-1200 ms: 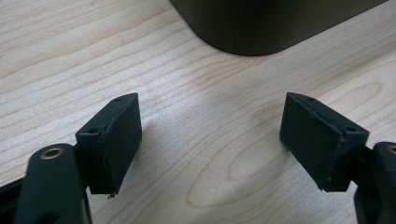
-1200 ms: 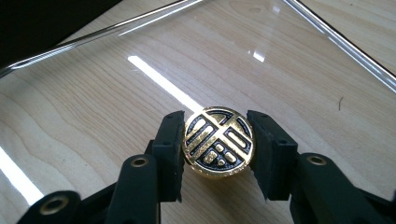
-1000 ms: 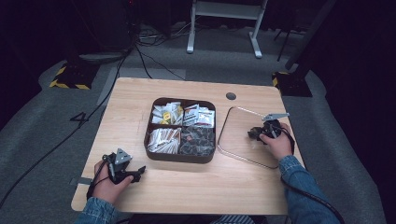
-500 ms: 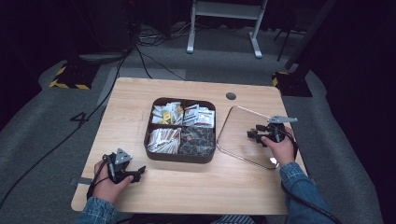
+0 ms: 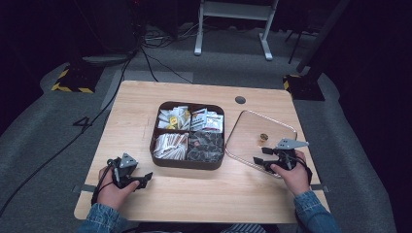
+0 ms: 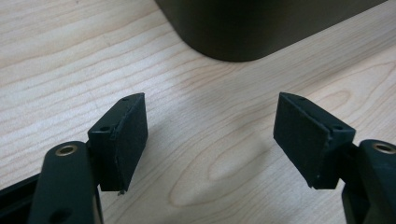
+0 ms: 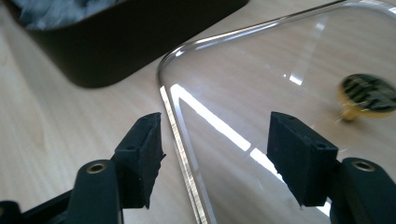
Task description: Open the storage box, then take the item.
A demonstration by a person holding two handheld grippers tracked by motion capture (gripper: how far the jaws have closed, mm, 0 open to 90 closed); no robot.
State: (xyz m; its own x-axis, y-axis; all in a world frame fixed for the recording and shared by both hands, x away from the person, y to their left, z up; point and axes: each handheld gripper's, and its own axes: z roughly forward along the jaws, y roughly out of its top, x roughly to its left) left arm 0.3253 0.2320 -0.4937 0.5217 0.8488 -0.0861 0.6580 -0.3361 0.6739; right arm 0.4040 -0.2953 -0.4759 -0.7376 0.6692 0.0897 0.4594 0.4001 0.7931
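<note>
Four compartments of packets fill the dark tray (image 5: 188,163) at the table's (image 5: 145,104) middle, and a clear lid (image 5: 245,130) with a gold knob (image 5: 263,139) lies flat to its right.

Left gripper view: left gripper (image 6: 210,135), jaws apart over bare wood, tray wall just beyond.

Right gripper view: right gripper (image 7: 215,149), jaws spread, straddling the lid's near-left rim, gripping nothing.
</note>
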